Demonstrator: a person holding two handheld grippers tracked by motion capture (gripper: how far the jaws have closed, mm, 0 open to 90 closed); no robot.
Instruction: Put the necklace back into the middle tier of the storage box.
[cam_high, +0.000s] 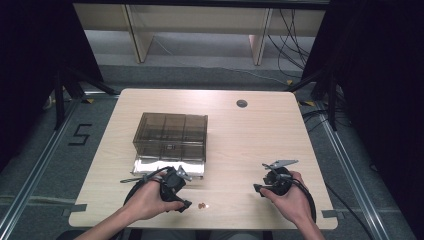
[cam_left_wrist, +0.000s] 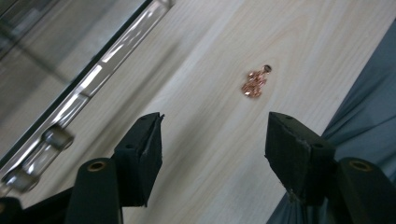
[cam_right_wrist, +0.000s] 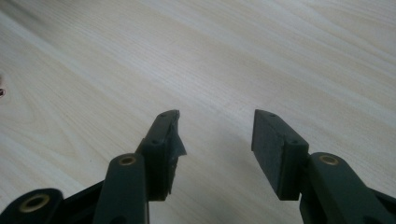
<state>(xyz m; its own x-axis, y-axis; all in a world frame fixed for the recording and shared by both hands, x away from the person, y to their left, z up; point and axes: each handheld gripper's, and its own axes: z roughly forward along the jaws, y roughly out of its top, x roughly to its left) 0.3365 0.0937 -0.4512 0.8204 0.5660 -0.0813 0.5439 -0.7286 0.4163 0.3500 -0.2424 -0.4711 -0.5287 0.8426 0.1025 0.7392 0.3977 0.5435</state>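
The small copper-pink trinket (cam_left_wrist: 255, 82) lies flat on the bare wood near the front edge of the table (cam_high: 250, 135), roughly at six o'clock from the table's middle in the high view. It looks like a little cluster of links or charms with a dark bead at one end; it is too small to name more closely. In the left gripper view it sits ahead of the tips at about one o'clock, nearer the right-hand jaw, apart from both.

The left gripper (cam_left_wrist: 215, 130) has its jaws standing wide with nothing between them. My judgement is that the pick-up is the step in hand. To do it well, the hand should slide toward one o'clock until the trinket is centred between the pads, come down until the tips almost brush the wood, then close slowly so the piece is pinched rather than flicked away. It is thin and loose, so a grip from too high would likely skate over it.

At eleven o'clock from the trinket stands the smoky clear organiser box (cam_high: 170, 136) with its bottom drawer (cam_high: 167, 167) pulled out, probably where the trinket goes.

The right gripper (cam_right_wrist: 215, 133) rests at three o'clock, jaws apart and empty.
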